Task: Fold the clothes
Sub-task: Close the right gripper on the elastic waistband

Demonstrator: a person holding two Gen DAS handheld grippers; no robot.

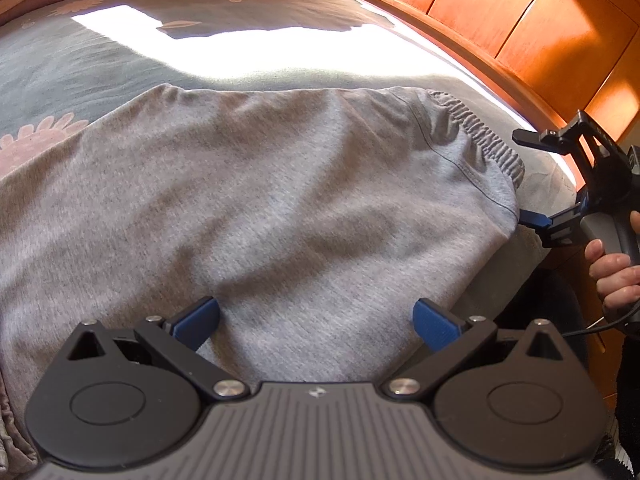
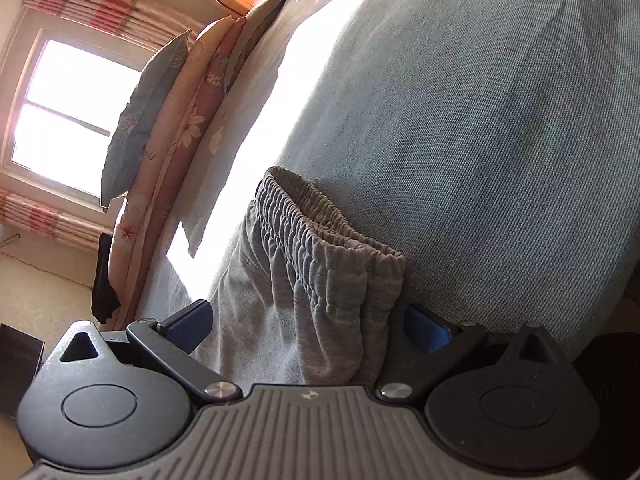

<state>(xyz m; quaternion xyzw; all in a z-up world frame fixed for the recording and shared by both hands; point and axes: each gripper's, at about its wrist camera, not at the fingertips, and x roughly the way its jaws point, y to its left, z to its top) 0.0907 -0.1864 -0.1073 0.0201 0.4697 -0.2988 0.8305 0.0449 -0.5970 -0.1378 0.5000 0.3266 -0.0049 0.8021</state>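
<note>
Grey sweatpants (image 1: 260, 200) lie spread flat on the bed (image 1: 80, 68), which carries a blue-grey floral cover. The elastic waistband (image 1: 480, 136) sits at the right end of the garment, near the wooden bed frame (image 1: 500, 12).

Left gripper (image 1: 316, 320): jaws spread wide, 2 blue fingertips (image 1: 198, 320) over the near edge of the sweatpants, nothing clamped between them.

Right gripper (image 2: 308, 328): jaws likewise wide apart, straddling the bunched waistband (image 2: 320, 240) end; cloth lies between the fingers but is not pinched. In the left wrist view this gripper (image 1: 532, 220) sits just beside the waistband corner, held by a hand (image 1: 616, 272) at the frame's right edge.

A strong sunlight patch crosses the bed beyond the garment. Pillows (image 2: 160, 120) are stacked toward the window (image 2: 68, 120).
</note>
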